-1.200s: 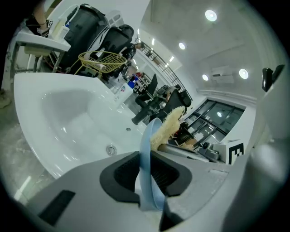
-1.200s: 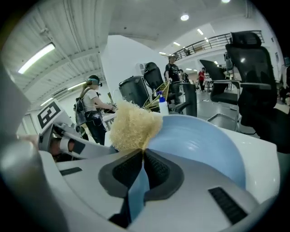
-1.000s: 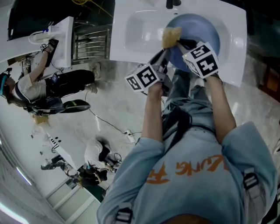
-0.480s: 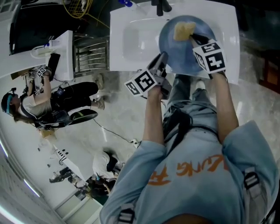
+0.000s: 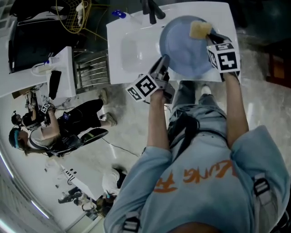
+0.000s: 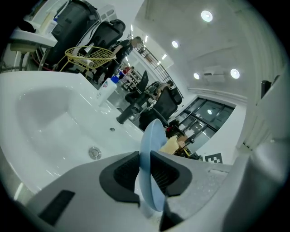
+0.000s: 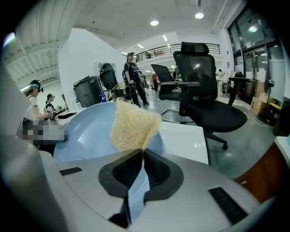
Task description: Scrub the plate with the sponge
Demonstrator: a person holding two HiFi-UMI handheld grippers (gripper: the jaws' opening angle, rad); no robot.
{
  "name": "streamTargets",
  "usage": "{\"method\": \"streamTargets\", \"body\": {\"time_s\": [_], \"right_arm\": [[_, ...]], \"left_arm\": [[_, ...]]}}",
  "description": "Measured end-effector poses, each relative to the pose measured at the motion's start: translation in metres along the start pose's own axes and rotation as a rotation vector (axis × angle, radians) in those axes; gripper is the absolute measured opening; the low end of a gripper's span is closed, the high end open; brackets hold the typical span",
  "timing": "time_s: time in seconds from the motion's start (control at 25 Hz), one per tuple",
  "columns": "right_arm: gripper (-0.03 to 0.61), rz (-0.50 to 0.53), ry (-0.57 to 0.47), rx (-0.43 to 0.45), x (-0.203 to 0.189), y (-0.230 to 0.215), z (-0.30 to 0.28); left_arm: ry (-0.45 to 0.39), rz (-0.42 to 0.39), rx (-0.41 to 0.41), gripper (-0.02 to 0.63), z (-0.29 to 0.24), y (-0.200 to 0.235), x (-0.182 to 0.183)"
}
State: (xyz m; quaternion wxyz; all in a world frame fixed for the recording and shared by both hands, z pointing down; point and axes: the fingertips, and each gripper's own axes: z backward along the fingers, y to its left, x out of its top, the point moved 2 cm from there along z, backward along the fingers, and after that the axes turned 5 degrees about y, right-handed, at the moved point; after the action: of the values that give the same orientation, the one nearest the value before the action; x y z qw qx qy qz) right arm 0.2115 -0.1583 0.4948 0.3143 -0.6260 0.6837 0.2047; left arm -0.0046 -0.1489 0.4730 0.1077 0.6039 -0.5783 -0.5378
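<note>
A pale blue plate [image 5: 186, 43] is held over the white sink [image 5: 132, 50]. My left gripper [image 5: 161, 63] is shut on the plate's near left rim; in the left gripper view the plate [image 6: 152, 149] stands edge-on between the dark pads. My right gripper [image 5: 210, 35] is shut on a yellow sponge [image 5: 199, 29], which rests against the plate's upper right face. In the right gripper view the sponge [image 7: 133, 124] sticks up from the closed jaws in front of the plate [image 7: 90, 131].
A dark faucet [image 5: 150, 9] stands at the sink's far edge, with the drain [image 6: 94, 152] in the basin. A yellow wire basket [image 5: 72, 13] and a metal rack [image 5: 91, 57] lie left of the sink. Another person [image 5: 54, 129] crouches on the floor at left.
The sponge has slid from the plate's left side across to its upper right. The plate and sink sit further right and higher in the head view.
</note>
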Motion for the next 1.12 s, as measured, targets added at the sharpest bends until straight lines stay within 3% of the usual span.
{"method": "streamTargets", "body": {"time_s": [0.12, 0.2, 0.36, 0.52, 0.72, 0.84, 0.96, 1.12], "right_arm": [[0.017, -0.027, -0.011, -0.039, 0.003, -0.014, 0.01], [0.017, -0.033, -0.045, -0.013, 0.007, -0.012, 0.013], [0.017, 0.02, -0.146, 0.12, 0.029, 0.014, 0.021], [0.017, 0.106, -0.16, 0.352, 0.038, 0.064, 0.023], [0.017, 0.286, -0.1, 0.583, 0.019, 0.129, 0.017], [0.017, 0.382, -0.026, 0.689, 0.004, 0.168, 0.01], [0.017, 0.484, 0.062, 0.737, -0.009, 0.199, 0.005], [0.017, 0.623, 0.145, 0.696, -0.023, 0.219, -0.007]], "left_arm": [[0.002, 0.004, -0.02, 0.067, -0.004, -0.006, 0.001], [-0.004, 0.012, -0.022, 0.069, -0.004, -0.006, 0.005], [-0.029, 0.016, -0.012, 0.069, -0.001, -0.002, 0.014], [-0.065, 0.026, 0.006, 0.069, 0.01, 0.009, 0.02], [-0.13, 0.091, 0.032, 0.071, 0.027, 0.027, 0.018], [-0.162, 0.082, 0.046, 0.071, 0.04, 0.038, 0.022], [-0.186, 0.096, 0.051, 0.071, 0.053, 0.047, 0.026], [-0.224, 0.116, 0.065, 0.072, 0.072, 0.058, 0.029]]}}
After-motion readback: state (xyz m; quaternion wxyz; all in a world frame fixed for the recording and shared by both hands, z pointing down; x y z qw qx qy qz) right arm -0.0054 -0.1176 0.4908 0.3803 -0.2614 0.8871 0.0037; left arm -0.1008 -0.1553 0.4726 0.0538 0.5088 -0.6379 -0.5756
